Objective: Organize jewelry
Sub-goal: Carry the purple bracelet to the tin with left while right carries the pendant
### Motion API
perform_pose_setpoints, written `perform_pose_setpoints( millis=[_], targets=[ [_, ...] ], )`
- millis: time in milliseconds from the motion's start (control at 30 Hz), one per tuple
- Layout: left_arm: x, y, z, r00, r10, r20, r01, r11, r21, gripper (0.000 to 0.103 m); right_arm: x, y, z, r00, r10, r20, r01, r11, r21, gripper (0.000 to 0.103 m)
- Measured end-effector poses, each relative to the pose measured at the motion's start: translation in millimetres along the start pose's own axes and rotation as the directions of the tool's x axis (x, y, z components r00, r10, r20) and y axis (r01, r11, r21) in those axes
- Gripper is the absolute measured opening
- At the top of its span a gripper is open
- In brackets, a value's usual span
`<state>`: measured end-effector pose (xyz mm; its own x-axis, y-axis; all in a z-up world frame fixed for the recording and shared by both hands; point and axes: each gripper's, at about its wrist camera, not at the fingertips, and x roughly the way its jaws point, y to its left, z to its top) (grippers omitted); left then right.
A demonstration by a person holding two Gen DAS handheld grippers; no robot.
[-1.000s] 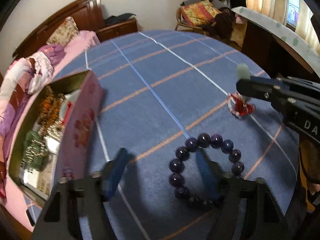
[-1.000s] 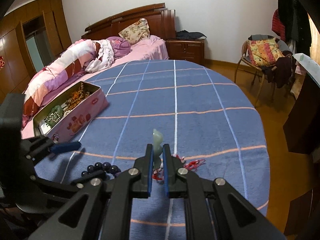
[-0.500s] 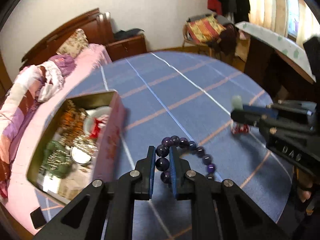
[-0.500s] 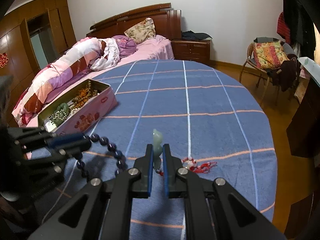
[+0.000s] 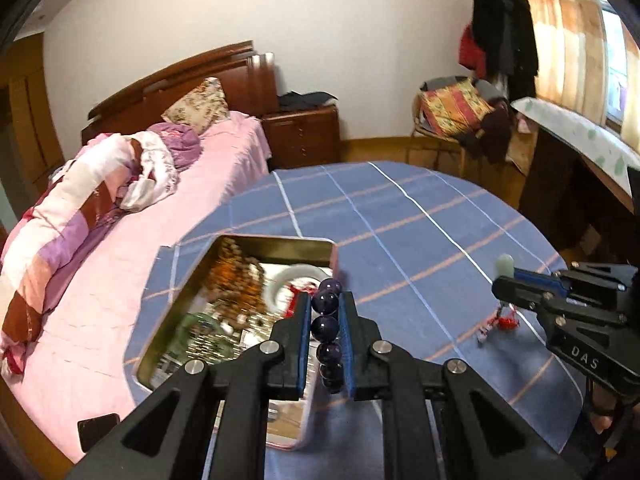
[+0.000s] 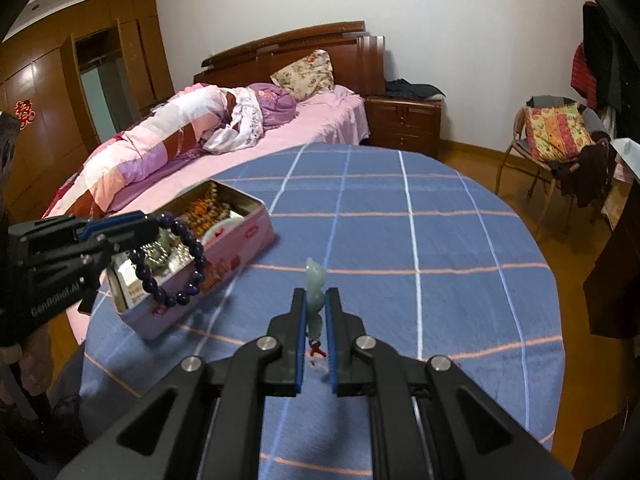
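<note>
My left gripper [image 5: 325, 308] is shut on a dark purple bead bracelet [image 5: 326, 322] and holds it in the air over the near right corner of the open pink jewelry tin [image 5: 320, 246]. In the right wrist view the left gripper [image 6: 154, 224] shows at the left with the bracelet [image 6: 176, 260] hanging above the tin [image 6: 248, 236]. My right gripper [image 6: 315, 298] is shut on a pale green jade pendant [image 6: 315, 280] whose red cord [image 6: 318, 350] hangs below, lifted above the blue cloth. It also shows in the left wrist view [image 5: 502, 280].
The tin holds several pieces of jewelry, among them orange beads [image 5: 240, 276] and a white bangle [image 5: 292, 276]. A round table with a blue checked cloth [image 6: 400, 240] carries the tin. A pink bed [image 6: 240, 128] stands to the left, a chair [image 6: 556, 140] at the far right.
My left gripper closed on the purple bracelet, lifted it off the cloth and carried it left over the tin. My right gripper rose with the jade pendant, its red cord leaving the cloth.
</note>
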<state>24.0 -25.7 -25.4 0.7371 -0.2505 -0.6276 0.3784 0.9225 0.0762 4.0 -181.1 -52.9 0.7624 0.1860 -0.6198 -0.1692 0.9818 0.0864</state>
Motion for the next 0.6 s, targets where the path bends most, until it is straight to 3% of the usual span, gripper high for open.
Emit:
perform_pose_setpoints(
  millis=[600],
  targets=[
    [-20.8,67.5,16.8,0.994,0.094,0.047,-0.089,0.992,-0.092,0.013,-16.0,56.3,64.6,0.988,0.096,0.123,-0.082,0.991,-0.108,0.011]
  ],
)
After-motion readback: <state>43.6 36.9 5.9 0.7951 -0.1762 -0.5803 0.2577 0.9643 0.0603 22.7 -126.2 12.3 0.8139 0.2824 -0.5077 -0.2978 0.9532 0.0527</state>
